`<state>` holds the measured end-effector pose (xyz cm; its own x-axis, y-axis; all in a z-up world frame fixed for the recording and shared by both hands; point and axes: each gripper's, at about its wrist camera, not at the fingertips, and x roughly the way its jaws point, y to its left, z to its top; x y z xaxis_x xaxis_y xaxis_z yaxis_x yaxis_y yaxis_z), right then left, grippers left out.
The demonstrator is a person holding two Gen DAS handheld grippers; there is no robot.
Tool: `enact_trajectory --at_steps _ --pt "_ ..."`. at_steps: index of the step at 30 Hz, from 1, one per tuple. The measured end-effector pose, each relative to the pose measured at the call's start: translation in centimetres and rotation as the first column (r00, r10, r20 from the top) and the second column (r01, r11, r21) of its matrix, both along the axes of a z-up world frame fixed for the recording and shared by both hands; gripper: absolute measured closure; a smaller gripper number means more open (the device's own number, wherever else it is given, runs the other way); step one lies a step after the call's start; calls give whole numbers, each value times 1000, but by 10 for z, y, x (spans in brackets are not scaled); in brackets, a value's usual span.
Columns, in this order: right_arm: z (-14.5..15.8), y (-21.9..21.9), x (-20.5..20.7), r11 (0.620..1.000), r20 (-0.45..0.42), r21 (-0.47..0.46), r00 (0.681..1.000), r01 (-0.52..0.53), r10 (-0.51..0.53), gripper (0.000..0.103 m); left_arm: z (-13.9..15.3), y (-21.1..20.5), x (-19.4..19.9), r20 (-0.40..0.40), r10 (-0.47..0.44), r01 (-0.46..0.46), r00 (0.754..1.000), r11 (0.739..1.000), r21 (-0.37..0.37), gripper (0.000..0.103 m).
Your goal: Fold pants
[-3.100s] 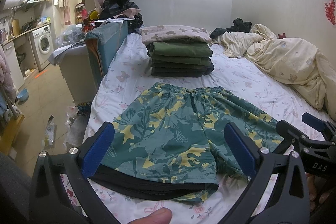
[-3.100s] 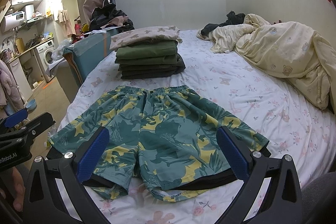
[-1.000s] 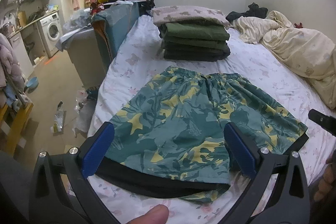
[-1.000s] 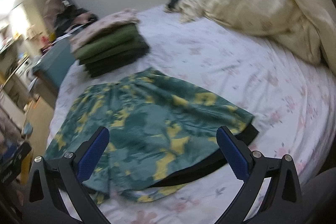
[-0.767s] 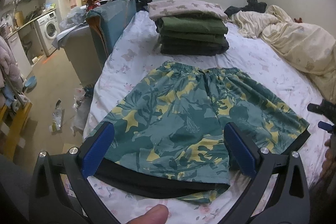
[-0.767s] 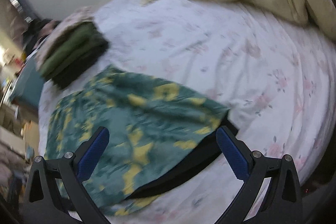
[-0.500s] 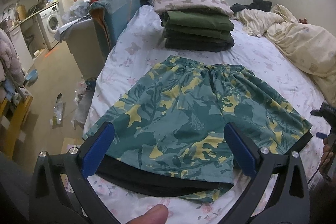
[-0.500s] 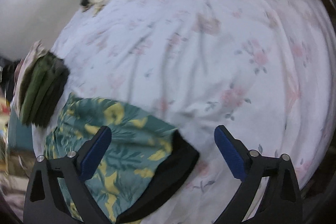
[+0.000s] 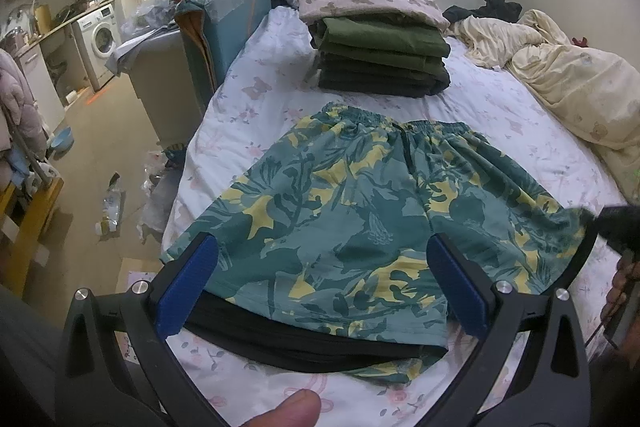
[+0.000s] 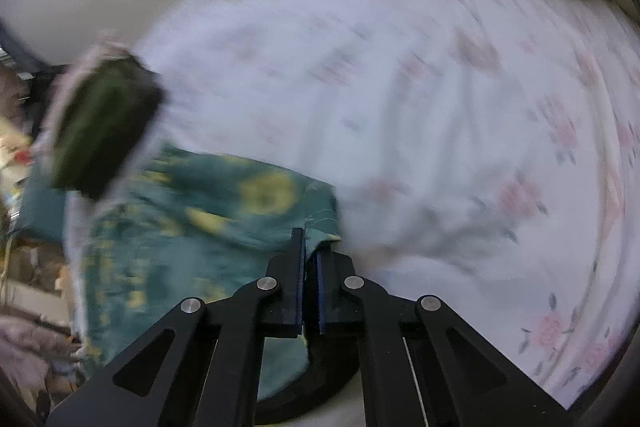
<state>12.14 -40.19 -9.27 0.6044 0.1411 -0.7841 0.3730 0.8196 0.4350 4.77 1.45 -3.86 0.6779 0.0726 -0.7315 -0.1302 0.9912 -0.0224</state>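
Note:
Green and yellow patterned shorts (image 9: 372, 219) lie flat on the flowered bed sheet, waistband to the far side, black lining showing at the near hems. My left gripper (image 9: 320, 283) is open and empty, hovering over the left leg's hem. My right gripper (image 10: 311, 251) is shut on the outer hem corner of the shorts' right leg (image 10: 316, 223); the right wrist view is blurred. The right gripper also shows in the left wrist view (image 9: 616, 227) at the right leg's edge.
A stack of folded clothes (image 9: 380, 55) sits on the bed beyond the shorts. A crumpled cream quilt (image 9: 568, 83) lies at the far right. The bed's left edge drops to a cluttered floor (image 9: 108, 203) with a teal box (image 9: 224, 23).
My right gripper swung down to the right leg's outer hem corner and closed on it. My left gripper stayed open over the left leg.

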Motion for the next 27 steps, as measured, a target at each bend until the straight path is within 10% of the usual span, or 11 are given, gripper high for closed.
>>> enact_trajectory --at_steps 6,11,18,27 --pt "74 73 -14 937 293 -2 896 -349 334 100 -4 7 9 -71 9 -11 997 1000 -25 0" --pt "64 159 -32 737 184 -8 723 -676 665 101 -11 12 33 -165 9 -24 986 996 -90 1" --pt "40 166 -33 727 103 87 732 -681 673 101 -18 -47 123 -262 -175 151 949 983 -107 1" --pt "25 170 -25 722 87 84 727 -687 681 101 -51 -197 236 -377 -465 460 801 881 -109 16"
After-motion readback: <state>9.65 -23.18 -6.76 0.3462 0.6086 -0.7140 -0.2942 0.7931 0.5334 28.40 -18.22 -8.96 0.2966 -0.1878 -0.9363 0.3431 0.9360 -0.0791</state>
